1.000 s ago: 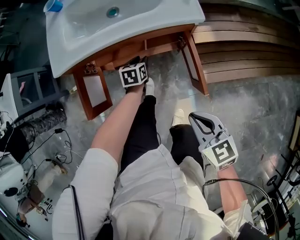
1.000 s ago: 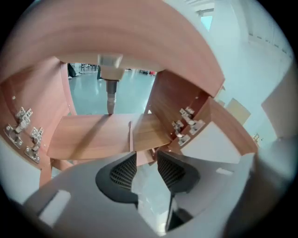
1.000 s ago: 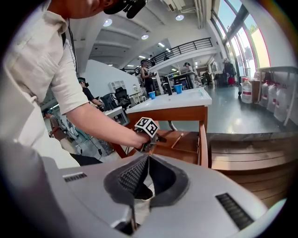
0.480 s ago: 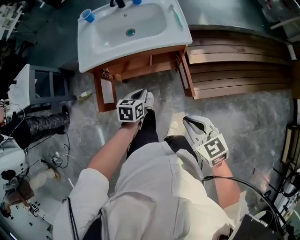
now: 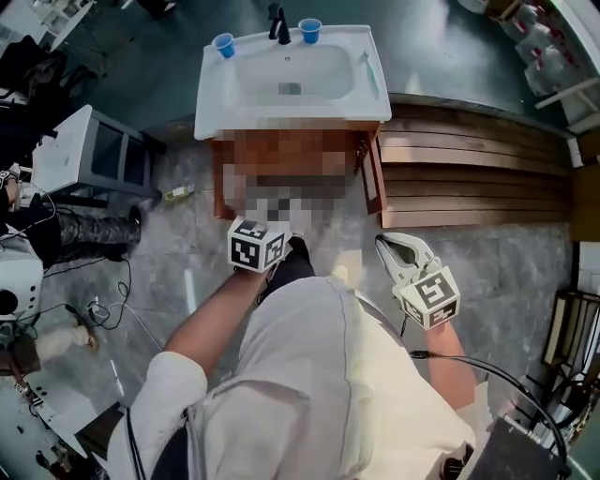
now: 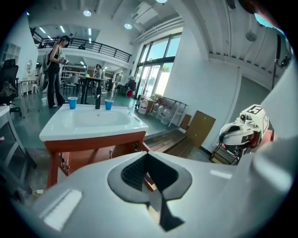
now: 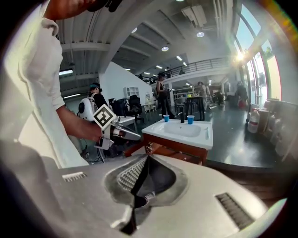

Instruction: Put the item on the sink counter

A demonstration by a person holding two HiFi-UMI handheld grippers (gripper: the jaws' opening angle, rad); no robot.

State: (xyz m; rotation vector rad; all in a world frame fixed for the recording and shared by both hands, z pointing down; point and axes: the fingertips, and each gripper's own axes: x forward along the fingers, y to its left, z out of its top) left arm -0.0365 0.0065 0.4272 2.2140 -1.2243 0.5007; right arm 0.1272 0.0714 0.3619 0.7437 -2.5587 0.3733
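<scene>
From the head view the person stands back from the sink counter [image 5: 373, 101], which carries two blue cups [image 5: 223, 44], a dark faucet [image 5: 278, 23] and a slim pale thing [image 5: 366, 64] along its right rim; the left gripper [image 5: 258, 248] and right gripper [image 5: 394, 251] hang low in front of the body, well apart from the counter, and a small bottle [image 5: 176, 193] lies on the floor left of the cabinet. In the left gripper view the jaws are pressed together with nothing between them, only floor showing past the pads, and the counter stands ahead across open floor. In the right gripper view the jaws also meet with no object clamped. Which item is meant cannot be told; neither gripper carries one, so the placing looks either already done or not yet begun, with picking up and carrying left if the bottle is the target
</scene>
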